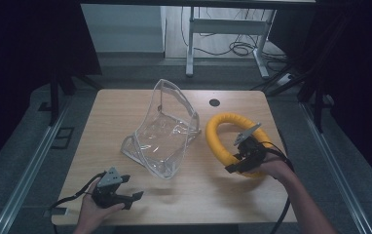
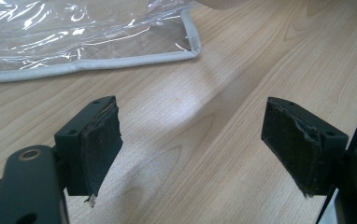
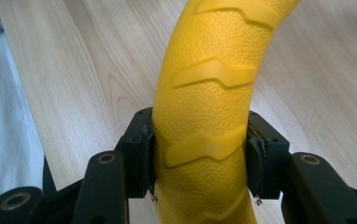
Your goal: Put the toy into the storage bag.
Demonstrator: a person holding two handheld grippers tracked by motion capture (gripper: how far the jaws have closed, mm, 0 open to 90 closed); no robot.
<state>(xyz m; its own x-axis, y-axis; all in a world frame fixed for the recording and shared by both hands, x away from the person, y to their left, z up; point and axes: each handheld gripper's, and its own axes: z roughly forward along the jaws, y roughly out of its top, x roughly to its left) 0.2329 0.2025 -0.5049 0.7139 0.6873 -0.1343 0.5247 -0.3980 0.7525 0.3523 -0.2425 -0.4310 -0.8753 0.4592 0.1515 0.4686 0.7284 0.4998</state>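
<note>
While the right gripper [image 3: 200, 154] clamps the yellow ring [image 1: 223, 127] at the table's [image 1: 125, 105] right, lift steadily toward the clear bag [image 1: 162, 129]; left gripper [image 1: 128, 197] waits, jaws open.

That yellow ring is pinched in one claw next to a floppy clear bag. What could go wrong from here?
The right gripper clamps the yellow ring at one spot on its curve, so it might swing or slip. The clear bag stands loosely by itself and could topple if bumped. The left gripper is open and apart from the bag, not steadying it.
</note>
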